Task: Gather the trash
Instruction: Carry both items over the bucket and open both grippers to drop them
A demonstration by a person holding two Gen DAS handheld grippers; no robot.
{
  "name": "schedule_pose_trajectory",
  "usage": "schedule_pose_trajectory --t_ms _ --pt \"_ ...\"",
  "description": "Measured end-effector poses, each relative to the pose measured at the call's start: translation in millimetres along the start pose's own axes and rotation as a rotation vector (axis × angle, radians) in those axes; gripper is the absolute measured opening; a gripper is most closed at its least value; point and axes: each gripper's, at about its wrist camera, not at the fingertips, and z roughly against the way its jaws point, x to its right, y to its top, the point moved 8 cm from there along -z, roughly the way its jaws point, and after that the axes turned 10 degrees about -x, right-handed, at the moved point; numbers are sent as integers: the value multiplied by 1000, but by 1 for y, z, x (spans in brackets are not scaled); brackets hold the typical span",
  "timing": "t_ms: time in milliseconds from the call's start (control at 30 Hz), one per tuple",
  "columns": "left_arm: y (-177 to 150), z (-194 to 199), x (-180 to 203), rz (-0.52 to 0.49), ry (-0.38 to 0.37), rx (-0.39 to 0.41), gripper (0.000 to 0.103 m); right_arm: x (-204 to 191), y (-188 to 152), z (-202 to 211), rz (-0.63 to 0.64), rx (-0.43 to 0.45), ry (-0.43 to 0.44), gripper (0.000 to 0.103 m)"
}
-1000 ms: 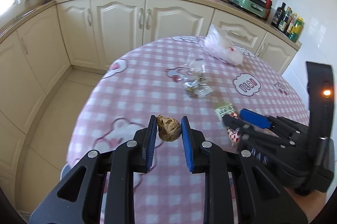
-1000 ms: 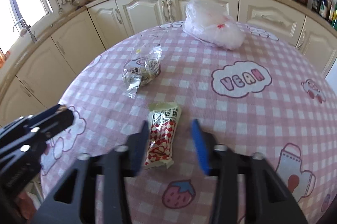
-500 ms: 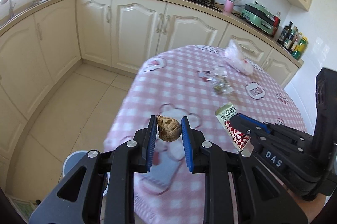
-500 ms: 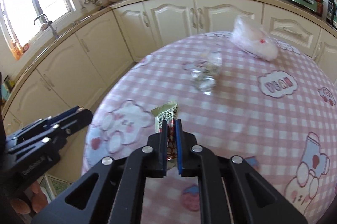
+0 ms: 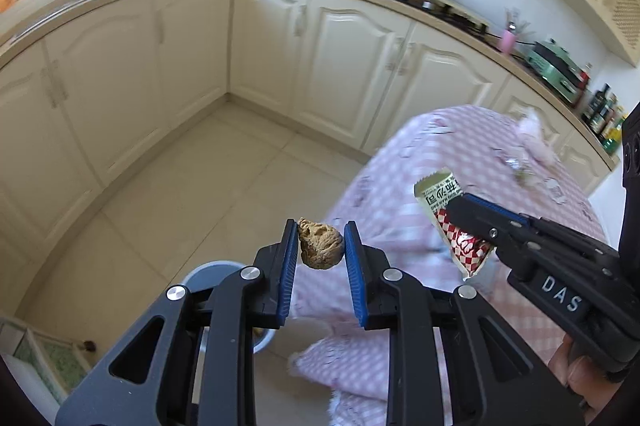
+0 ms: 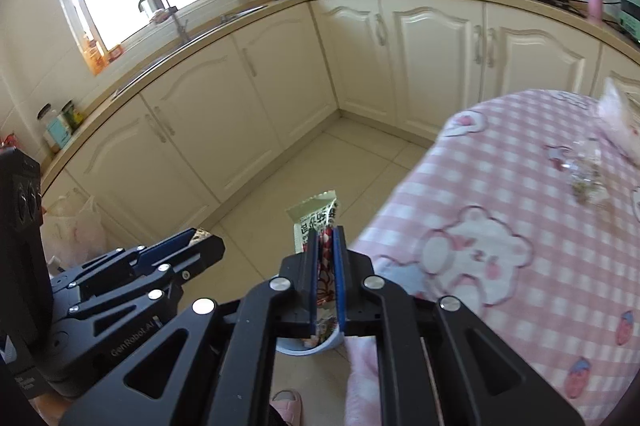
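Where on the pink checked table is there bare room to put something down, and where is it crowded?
Free: the near part of the table, from the bear print to the strawberry prints by the edge. Crowded: the far side, where the clear crumpled wrapper lies beside the white plastic bag.

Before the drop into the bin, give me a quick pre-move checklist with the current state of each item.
1. Left hand-held gripper clamped on the brown crumpled lump: ok.
2. Right hand-held gripper clamped on the snack wrapper: ok.
3. Bin on the floor below the grippers in view: ok, rim partly hidden.
4. Either piece directly over the bin opening: cannot tell.
5. Grippers apart from each other: ok.
6. Table cleared of trash: not ok, a clear bag remains there.
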Motion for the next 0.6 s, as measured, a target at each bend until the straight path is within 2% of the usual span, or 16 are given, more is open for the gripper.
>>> schedule_pose_trajectory --t_ms 233,467,533,567,600 --pt "0 -7 -52 78 49 -17 22 -46 9 -39 41 -37 51 7" --pt "6 -13 -77 111 85 -18 24 -66 15 -67 37 -43 60 7" --pt "8 -15 -83 117 105 -22 36 -68 16 -72 34 -45 62 7" --pt "8 -15 -85 120 114 -20 50 -69 17 -73 32 -44 61 7" --pt "9 -13 -88 126 124 -8 54 -69 17 -75 32 -47 62 7"
